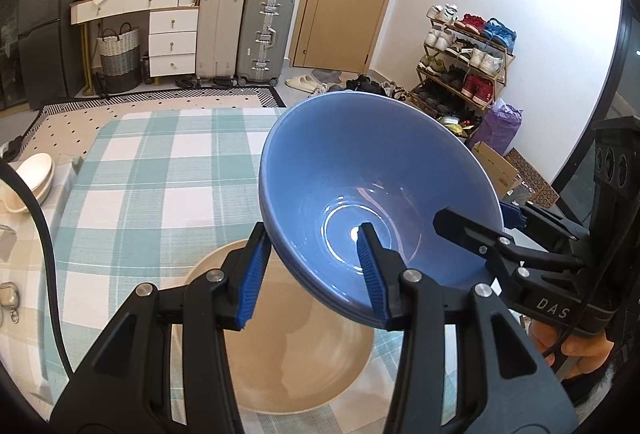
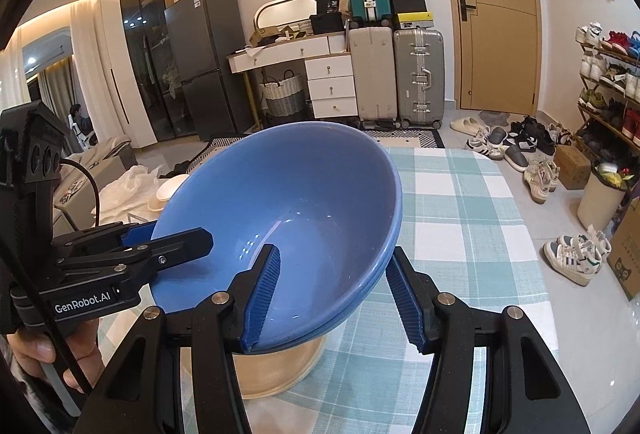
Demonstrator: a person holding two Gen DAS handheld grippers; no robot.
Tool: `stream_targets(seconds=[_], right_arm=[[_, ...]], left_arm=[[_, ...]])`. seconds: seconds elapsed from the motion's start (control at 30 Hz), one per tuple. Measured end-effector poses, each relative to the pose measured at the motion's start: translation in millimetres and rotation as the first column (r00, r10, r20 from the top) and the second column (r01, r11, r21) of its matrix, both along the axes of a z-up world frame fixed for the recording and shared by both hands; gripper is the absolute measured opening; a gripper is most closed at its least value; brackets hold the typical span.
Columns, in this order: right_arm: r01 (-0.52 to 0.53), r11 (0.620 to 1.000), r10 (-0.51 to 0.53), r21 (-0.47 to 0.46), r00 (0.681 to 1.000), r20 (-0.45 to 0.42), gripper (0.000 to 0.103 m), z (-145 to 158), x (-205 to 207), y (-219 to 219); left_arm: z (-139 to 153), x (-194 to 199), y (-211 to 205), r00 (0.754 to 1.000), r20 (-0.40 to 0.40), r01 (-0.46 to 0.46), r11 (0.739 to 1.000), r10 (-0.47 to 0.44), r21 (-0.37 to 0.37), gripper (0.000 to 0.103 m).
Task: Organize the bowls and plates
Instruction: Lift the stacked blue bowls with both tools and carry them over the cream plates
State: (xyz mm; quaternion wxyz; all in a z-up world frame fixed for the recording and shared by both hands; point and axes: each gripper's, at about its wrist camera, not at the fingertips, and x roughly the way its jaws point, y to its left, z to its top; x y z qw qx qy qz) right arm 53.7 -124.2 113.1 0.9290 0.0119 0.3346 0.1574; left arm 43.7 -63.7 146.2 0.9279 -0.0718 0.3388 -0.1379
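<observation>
A large blue bowl [image 1: 360, 161] [image 2: 288, 185] hangs tilted above the table, held from both sides. A second blue rim shows just under the first, as of nested bowls. My left gripper [image 1: 312, 242] is shut on its near rim, one pad inside and one outside. In the right wrist view the left gripper [image 2: 172, 234] clamps the bowl's left edge. My right gripper [image 2: 332, 262] is shut on the opposite rim the same way, and the left wrist view shows this right gripper [image 1: 476, 218] at the bowl's right edge. Directly below sits a beige bowl [image 1: 300, 354] [image 2: 280, 366], upright on the cloth.
The table wears a green and white checked cloth [image 1: 160, 173] [image 2: 460, 234]. White dishes [image 1: 36, 173] [image 2: 168, 189] lie past its left side. Shoes [image 2: 576, 258] and cardboard boxes [image 1: 500, 169] cover the floor on the right.
</observation>
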Motion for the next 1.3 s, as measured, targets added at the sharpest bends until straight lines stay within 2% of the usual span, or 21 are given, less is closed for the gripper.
stream_targets(seconds=[0.3, 0.7, 1.3], right_arm=[[-0.032, 0.999, 0.032, 0.002, 0.999, -0.003, 0.057, -1, 0, 18], [-0.073, 0.997, 0.073, 0.000, 0.997, -0.034, 0.057, -19, 8, 43], [-0.100, 0.995, 0.099, -0.002, 0.990, -0.098, 0.057, -55, 31, 67]], left_arm=[[11, -30, 17, 0.999, 0.007, -0.032, 0.999, 0.032, 0.004, 0.041], [6, -48, 38, 0.997, -0.011, -0.076, 0.997, 0.076, 0.007, 0.041], [-32, -19, 57, 0.990, -0.075, -0.118, 0.993, 0.118, 0.008, 0.041]])
